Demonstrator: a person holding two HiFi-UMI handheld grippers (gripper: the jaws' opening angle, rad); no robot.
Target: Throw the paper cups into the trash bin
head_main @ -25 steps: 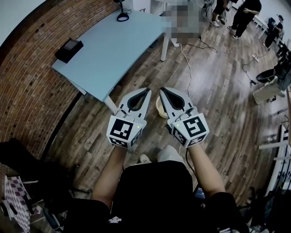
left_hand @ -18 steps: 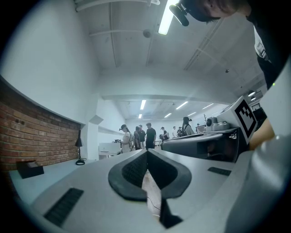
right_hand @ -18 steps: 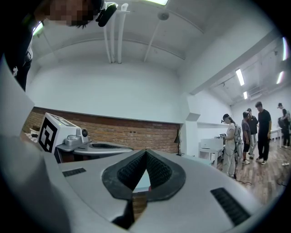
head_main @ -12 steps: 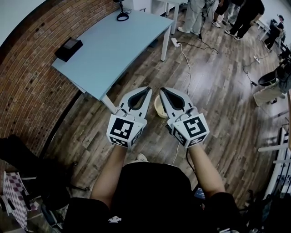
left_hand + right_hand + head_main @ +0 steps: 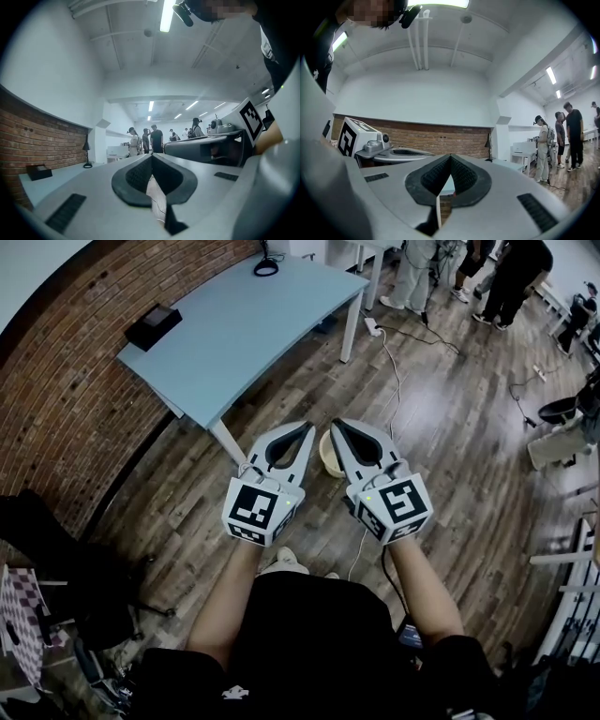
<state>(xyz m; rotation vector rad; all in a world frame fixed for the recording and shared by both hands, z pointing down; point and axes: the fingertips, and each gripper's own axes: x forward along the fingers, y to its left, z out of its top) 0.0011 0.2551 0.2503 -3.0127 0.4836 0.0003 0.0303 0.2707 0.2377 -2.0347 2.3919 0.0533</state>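
Observation:
No paper cup shows in any view. My left gripper [image 5: 308,426] and right gripper [image 5: 335,423] are held side by side at waist height over the wooden floor, tips pointing forward. Both are shut with nothing between the jaws; the pads meet at the tip in the left gripper view [image 5: 152,155] and in the right gripper view [image 5: 450,156]. A cream round open container [image 5: 329,458] stands on the floor just beyond and between the two grippers, partly hidden by the right one. I cannot tell whether it is the trash bin.
A light blue table [image 5: 253,324] stands ahead left by the brick wall [image 5: 66,381], with a black box [image 5: 155,326] and a coiled cable [image 5: 266,266] on it. A white cord [image 5: 394,362] runs over the floor. People [image 5: 511,277] stand far right.
The view has slid forward a little, so the table sits lower in the picture. Both grippers stay shut and keep their place side by side.

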